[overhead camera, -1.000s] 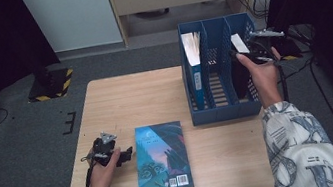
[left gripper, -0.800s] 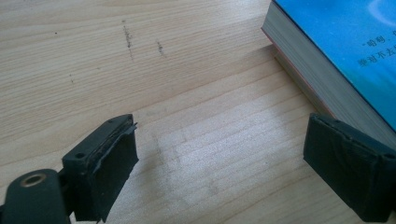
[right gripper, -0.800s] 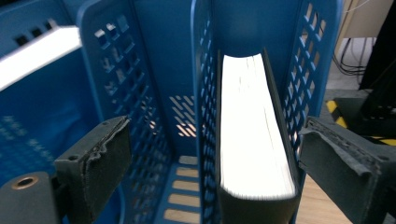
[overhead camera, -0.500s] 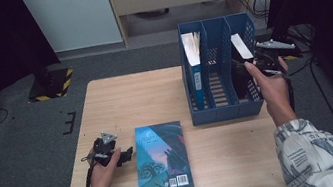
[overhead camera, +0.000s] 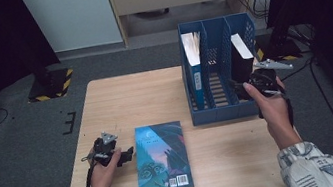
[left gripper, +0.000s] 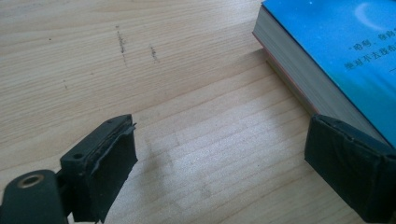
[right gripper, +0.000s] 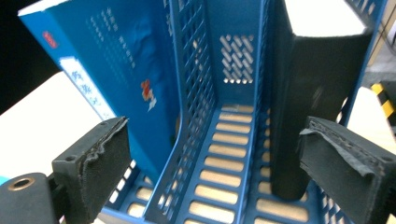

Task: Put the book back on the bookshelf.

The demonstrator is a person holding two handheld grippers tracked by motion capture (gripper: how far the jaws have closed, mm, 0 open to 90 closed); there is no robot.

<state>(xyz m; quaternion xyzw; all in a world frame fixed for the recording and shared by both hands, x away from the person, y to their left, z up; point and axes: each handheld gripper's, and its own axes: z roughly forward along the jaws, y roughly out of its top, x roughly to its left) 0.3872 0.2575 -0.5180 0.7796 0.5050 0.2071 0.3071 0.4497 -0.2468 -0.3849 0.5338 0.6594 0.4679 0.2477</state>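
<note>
Right gripper [overhead camera: 240, 87] hangs at the blue file rack [overhead camera: 227, 109], fingers wide and empty, black book [right gripper: 313, 93] standing in the end slot. Left gripper [overhead camera: 123, 156], fingers wide, sits beside the flat blue book [overhead camera: 162, 157] on the table [overhead camera: 129, 94]. A careless reach could nudge the rack or topple that book.

High view overlooks table [overhead camera: 154, 95]; gripper views close.
</note>
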